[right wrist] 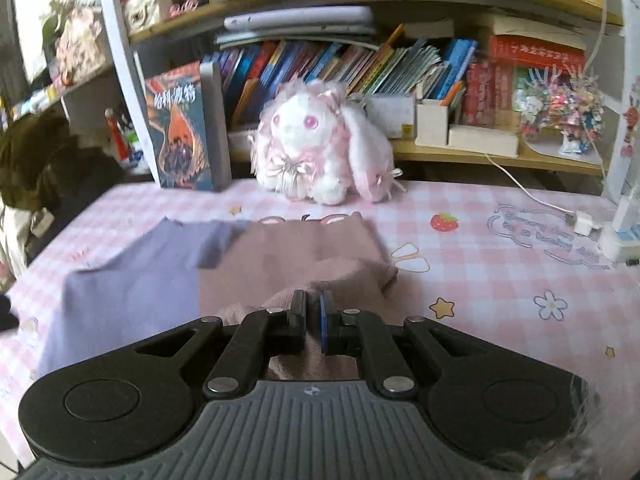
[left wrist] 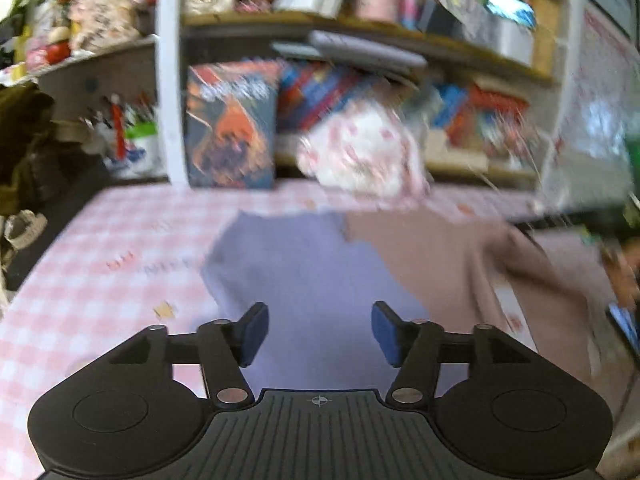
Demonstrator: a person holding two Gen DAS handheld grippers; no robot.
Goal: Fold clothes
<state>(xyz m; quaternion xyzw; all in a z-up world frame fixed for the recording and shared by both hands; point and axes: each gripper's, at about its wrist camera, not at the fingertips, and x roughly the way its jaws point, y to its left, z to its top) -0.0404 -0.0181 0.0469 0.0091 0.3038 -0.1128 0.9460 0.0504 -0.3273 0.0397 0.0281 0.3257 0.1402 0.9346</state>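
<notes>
Right tongs (right wrist: pixel 312 322): jaws closed down to a thin slit, pinching a raised ridge of the mauve-pink garment (right wrist: pixel 304 248) at centre frame. The fabric bunches up into the pads and drapes under the gripper body at lower centre.

Left tongs (left wrist: pixel 319 330): jaws wide apart, nothing between them. They sit lower centre of the left wrist view, above the lavender garment (left wrist: pixel 304 264); I can't tell whether they touch it. This view is heavily motion-blurred.

Clothes layout, right wrist view:
- lavender garment (right wrist: pixel 120 296) lies flat in the left half of the frame, spread from mid-left toward lower left.
- mauve-pink garment lies just to its right; the two edges meet along a line running up the centre, and whether they overlap I can't tell.
- Its far edge sits mid-frame, with small ear-shaped prints showing just past it.

Both pieces lie on the surface (right wrist: pixel 500 280), which has a pink-and-white checked cover with a strawberry print (right wrist: pixel 443 222), star and flower prints, and some blurred script at right.

Background:
- plush rabbit (right wrist: pixel 320 148), white and pink, sits upper centre at the back of the surface, well apart from the garments.
- An upright book (right wrist: pixel 180 128) stands to its left.
- A bookshelf (right wrist: pixel 360 60) packed with books fills the top of the frame.
- A white charger (right wrist: pixel 584 222) with its cable lies at mid-right.

In the left wrist view the mauve-pink garment (left wrist: pixel 460 264) fills centre right and the rabbit (left wrist: pixel 360 152) is a blur at upper centre.
</notes>
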